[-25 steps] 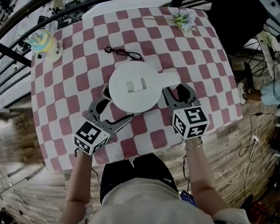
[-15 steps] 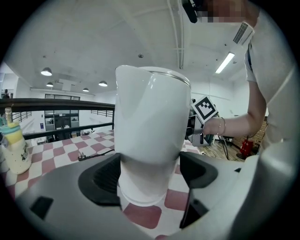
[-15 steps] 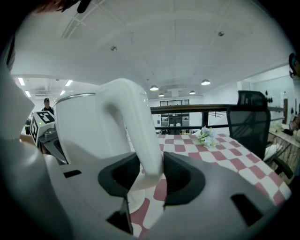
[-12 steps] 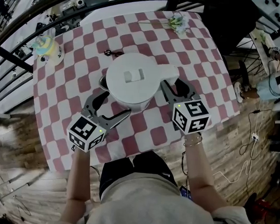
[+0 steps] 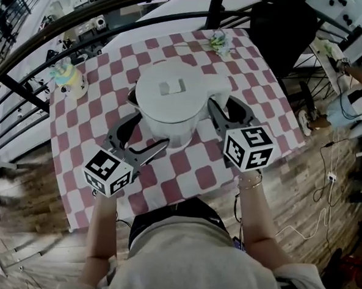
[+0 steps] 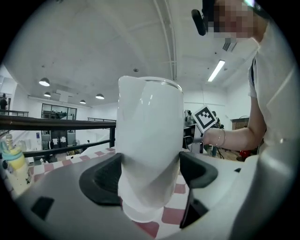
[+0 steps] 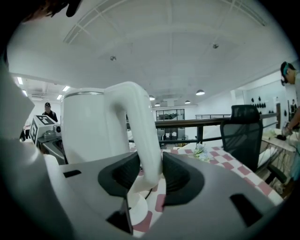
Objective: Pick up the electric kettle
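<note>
Electric kettle, white and smooth, held above the checked table: left gripper clamped on its lower body, right gripper clamped on its handle. Rigid, probably slippery; handle gives the surest hold.

Pale tee, bracelet — grey right hand-held gripper

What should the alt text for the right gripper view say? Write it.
The right gripper is shut on the curved handle of a white kettle, whose body fills the left of the view. Behind are a red-and-white checked table and a black chair.
</note>
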Action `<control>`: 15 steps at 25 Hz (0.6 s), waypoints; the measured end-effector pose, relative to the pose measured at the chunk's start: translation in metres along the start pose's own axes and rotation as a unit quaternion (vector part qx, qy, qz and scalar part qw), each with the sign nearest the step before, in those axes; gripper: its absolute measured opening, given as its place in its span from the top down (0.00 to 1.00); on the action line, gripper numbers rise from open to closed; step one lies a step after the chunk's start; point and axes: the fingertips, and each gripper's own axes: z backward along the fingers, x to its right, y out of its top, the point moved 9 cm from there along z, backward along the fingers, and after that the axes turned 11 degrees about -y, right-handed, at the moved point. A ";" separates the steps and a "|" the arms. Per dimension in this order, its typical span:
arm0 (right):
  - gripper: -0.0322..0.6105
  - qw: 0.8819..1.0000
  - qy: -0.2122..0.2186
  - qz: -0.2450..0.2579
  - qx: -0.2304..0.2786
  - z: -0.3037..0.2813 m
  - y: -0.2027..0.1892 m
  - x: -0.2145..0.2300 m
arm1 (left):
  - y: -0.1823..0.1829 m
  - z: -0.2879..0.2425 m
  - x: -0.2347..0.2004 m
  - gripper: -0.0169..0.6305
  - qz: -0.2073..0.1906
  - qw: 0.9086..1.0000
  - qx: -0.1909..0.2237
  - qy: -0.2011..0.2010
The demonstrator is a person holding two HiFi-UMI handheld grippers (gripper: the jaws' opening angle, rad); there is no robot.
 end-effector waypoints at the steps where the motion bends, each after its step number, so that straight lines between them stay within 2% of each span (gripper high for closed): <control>1: 0.71 1.000 -0.002 0.000 0.005 0.003 0.004 0.000 | 0.004 0.001 0.001 0.35 0.002 1.000 0.009 -0.001; 7: 0.71 0.999 -0.009 0.002 0.037 0.023 0.025 -0.006 | 0.029 0.013 0.006 0.35 -0.006 0.999 0.043 -0.015; 15: 0.71 0.997 -0.019 0.015 0.074 0.051 0.042 -0.018 | 0.046 0.026 0.013 0.35 -0.025 0.998 0.050 -0.039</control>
